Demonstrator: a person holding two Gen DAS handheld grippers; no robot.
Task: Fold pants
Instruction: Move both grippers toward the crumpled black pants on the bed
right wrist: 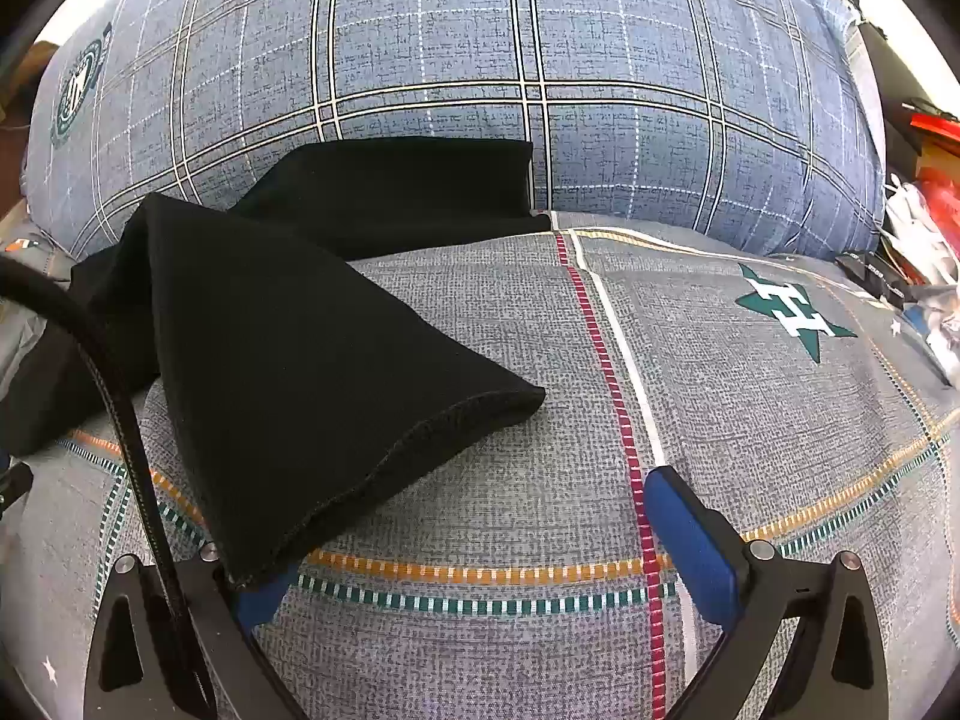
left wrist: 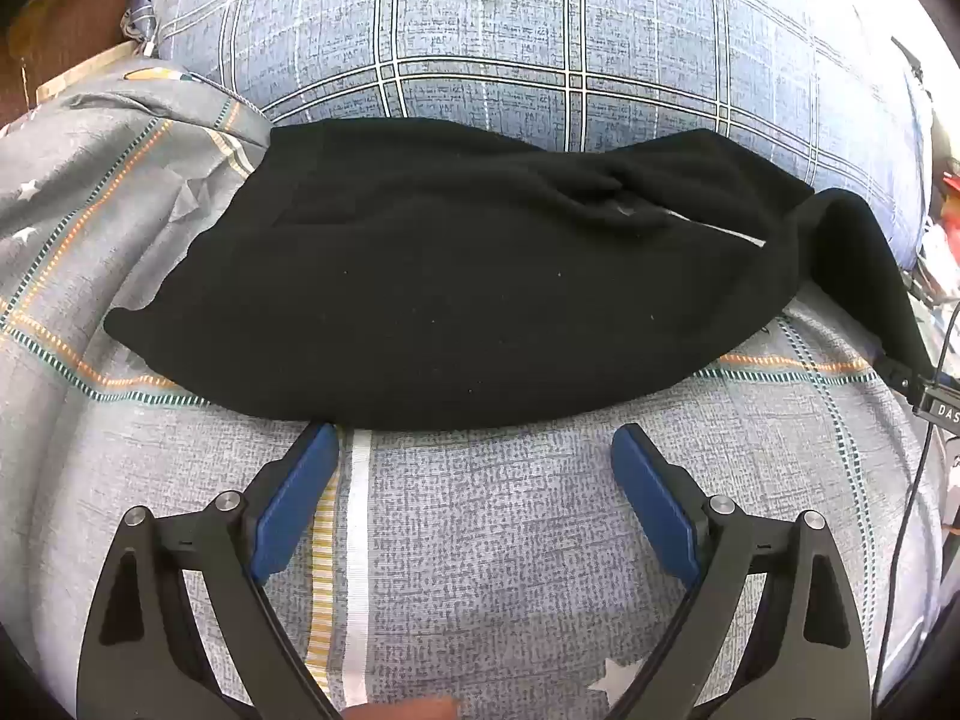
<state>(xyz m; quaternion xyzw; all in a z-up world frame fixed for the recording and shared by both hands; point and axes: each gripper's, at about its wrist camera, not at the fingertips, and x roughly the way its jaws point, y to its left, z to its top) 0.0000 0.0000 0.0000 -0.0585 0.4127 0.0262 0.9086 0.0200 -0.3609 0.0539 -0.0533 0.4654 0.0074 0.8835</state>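
Grey patterned bed cover [left wrist: 492, 516] is carrying the black pants [left wrist: 456, 288], lying against the far blue plaid pillow [left wrist: 540, 30]; left gripper [left wrist: 474, 450] is gaping near them; right gripper [right wrist: 456, 516] is spread wide, leg hem [right wrist: 384, 468] draping its left finger.

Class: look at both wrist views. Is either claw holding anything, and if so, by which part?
Neither holds anything. The left claw is open just short of the black pants. The right claw is open too; a pant leg hem only drapes over its left finger.
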